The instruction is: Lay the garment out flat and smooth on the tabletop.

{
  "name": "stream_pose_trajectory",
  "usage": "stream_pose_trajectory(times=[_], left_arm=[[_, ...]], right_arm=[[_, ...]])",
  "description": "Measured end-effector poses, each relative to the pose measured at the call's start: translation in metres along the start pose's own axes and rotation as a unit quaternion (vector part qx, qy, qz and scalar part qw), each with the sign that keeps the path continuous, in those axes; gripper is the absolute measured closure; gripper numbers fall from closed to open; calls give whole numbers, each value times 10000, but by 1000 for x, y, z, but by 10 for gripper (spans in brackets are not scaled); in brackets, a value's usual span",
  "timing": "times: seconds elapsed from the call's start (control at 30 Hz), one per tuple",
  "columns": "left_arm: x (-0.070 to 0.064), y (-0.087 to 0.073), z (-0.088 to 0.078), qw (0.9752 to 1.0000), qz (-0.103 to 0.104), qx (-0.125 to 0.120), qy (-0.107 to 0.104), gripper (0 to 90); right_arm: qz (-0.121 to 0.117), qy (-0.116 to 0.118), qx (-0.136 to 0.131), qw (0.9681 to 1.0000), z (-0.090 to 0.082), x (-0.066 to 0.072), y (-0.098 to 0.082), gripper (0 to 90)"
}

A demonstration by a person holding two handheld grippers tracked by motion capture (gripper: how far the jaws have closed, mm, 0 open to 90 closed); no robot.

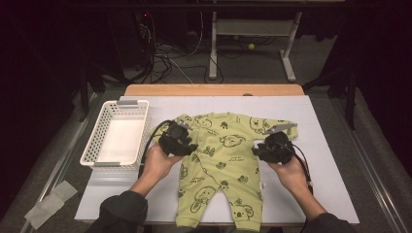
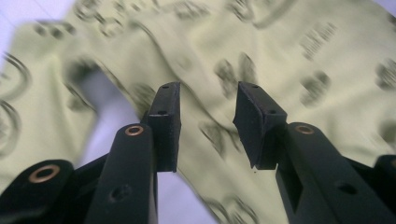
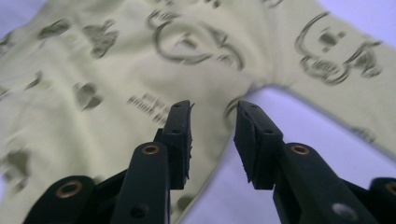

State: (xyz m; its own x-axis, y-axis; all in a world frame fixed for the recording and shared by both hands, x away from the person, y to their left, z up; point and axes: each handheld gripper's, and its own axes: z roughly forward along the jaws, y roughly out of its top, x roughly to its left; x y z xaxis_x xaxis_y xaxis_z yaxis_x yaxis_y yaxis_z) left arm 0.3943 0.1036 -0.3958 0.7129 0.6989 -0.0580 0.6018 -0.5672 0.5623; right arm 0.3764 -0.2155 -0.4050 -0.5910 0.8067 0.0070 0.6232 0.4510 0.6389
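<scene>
Sleeves at the near edge of the high view; forearms rise from them to two hands, each with a black gripper; left gripper (image 1: 187,141) over the romper's (image 1: 221,160) left side, below its left sleeve, cable looping toward the basket; its jaws stand apart with nothing between them, pads clear of the cloth, as the left gripper view (image 2: 208,123) shows, with printed fabric beneath and beyond the tips; right gripper (image 1: 260,148) at the romper's right edge, under the right sleeve, grey plate on top, cable trailing back along the wrist; jaws likewise parted and empty in the right gripper view (image 3: 214,137), aimed at the underarm where body and sleeve meet, white sheet visible in the angle.

Romper: yellow-green, dark animal print, laid flat face up at the middle of the white sheet (image 1: 320,160); legs toward the person, neck away, both sleeves spread out to the sides.

Basket (image 1: 119,138): white, lattice-walled, oblong, on the sheet's left part, just beside the left hand, apart from the romper.

Tabletop (image 1: 214,90): wooden far edge showing beyond the sheet.

Farther off: dark floor, tangled cables, legs of a pale desk.
</scene>
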Motion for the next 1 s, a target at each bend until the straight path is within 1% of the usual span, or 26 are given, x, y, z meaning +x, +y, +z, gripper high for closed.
stream_pose_trajectory(times=[0.03, 0.1, 0.17, 0.2, 0.23, 0.3, 0.4, 0.47, 0.53, 0.6, 0.73, 0.77, 0.83, 0.9, 1.0], left_arm=[[9, 13, 9, 9999, -121, -53, 49, 579], [19, 25, 23, 9995, -308, -5, 49, 579], [28, 36, 38, 9989, -439, 108, 121, 579], [28, 36, 38, 9989, -439, 108, 121, 579], [37, 45, 47, 9980, -582, 179, 183, 579], [44, 51, 55, 9970, -695, 254, 230, 578], [52, 57, 65, 9954, -784, 438, 329, 536], [56, 58, 71, 9945, -862, 529, 290, 507], [57, 58, 75, 9940, -858, 613, 300, 479], [58, 59, 77, 9932, -861, 730, 298, 451], [60, 58, 77, 9924, -865, 820, 302, 428], [61, 58, 76, 9924, -867, 813, 317, 427], [62, 59, 73, 9928, -887, 726, 356, 427], [63, 60, 71, 9932, -892, 639, 391, 428], [66, 64, 69, 9928, -926, 624, 430, 429]], right_arm=[[12, -27, 8, 10000, 3, -3, 6, 679], [116, -82, -29, 9999, 12, -9, 16, 681], [224, -168, -54, 9996, 22, -15, 26, 682], [224, -168, -54, 9996, 22, -15, 26, 682], [337, -200, -44, 9992, 33, -20, 34, 681], [361, -265, 42, 9990, 44, -22, 40, 679], [391, -310, 258, 9984, 63, -27, 47, 655], [462, -345, 314, 9978, 73, -29, 51, 638], [526, -329, 364, 9974, 81, -30, 53, 612], [519, -387, 462, 9968, 89, -29, 55, 589], [446, -452, 562, 9964, 96, -27, 57, 577], [443, -444, 601, 9962, 98, -26, 57, 569], [405, -452, 707, 9956, 101, -26, 56, 557], [460, -433, 680, 9957, 101, -26, 56, 558], [465, -401, 688, 9957, 101, -27, 56, 548]])
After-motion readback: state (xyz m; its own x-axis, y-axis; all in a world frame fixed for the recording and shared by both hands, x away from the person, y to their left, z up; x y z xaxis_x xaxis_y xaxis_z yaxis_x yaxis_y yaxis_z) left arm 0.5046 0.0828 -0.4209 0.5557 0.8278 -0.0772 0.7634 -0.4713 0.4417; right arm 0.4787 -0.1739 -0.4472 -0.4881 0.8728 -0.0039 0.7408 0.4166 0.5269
